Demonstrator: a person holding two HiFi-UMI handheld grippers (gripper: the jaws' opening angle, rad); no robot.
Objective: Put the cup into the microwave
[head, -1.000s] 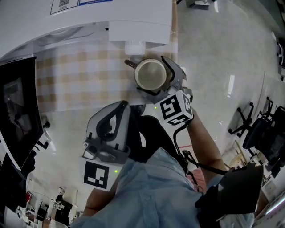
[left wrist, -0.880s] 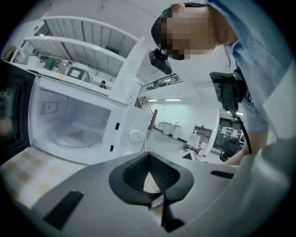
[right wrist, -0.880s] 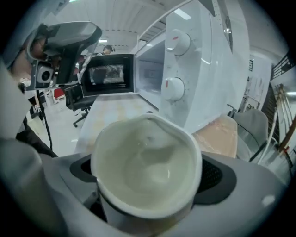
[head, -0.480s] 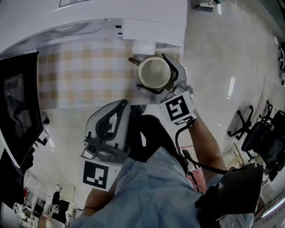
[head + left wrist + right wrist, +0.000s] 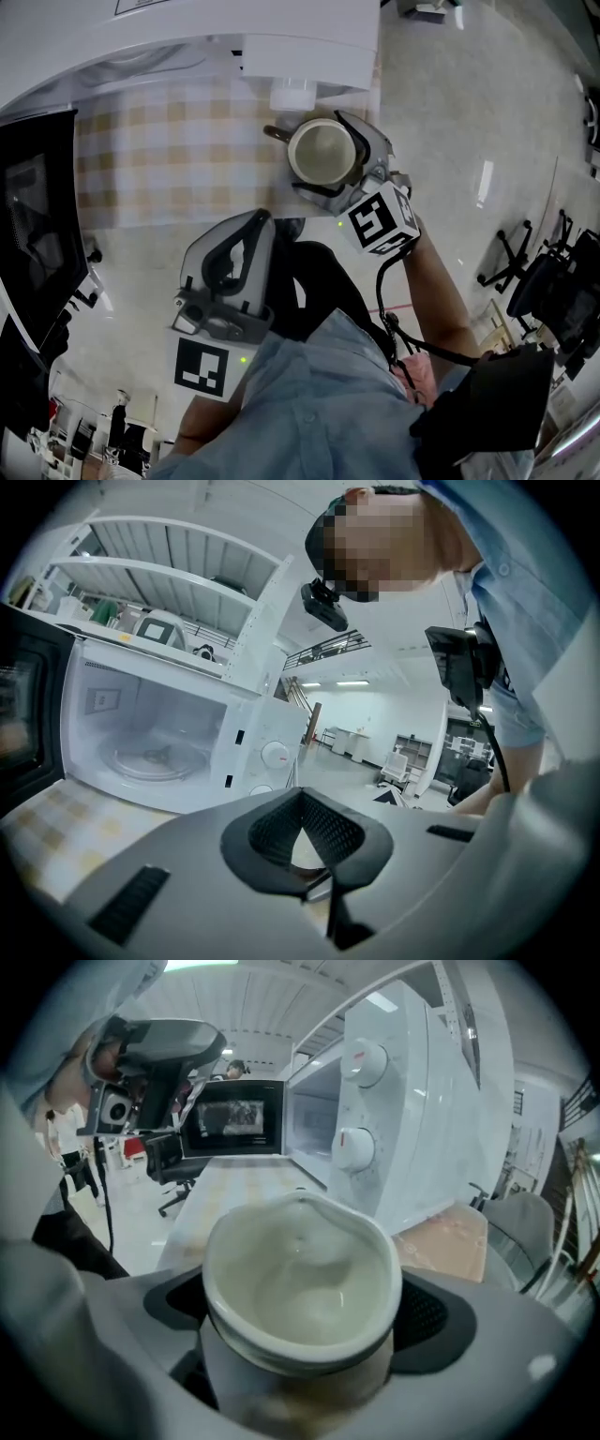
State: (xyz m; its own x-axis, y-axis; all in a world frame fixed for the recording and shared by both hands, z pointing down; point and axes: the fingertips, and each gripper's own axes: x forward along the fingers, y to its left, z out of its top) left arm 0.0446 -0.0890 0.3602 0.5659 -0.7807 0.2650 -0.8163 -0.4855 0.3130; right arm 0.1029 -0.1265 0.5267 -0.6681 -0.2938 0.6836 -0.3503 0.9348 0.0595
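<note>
In the head view, the right gripper (image 5: 339,167) is barely shifting at upper centre, its fingers still grasping the cup (image 5: 322,153) beside the microwave (image 5: 234,37). In the left gripper view, clenched, empty fingers (image 5: 272,832) are facing its open cavity. In the right gripper view, the cup (image 5: 300,1279) is likely awaiting a carry toward that opening.

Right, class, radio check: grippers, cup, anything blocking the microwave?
Left gripper shut, empty. Right gripper shut on cup, upright by microwave dials, not inside. Door open; only turntable in cavity.
</note>
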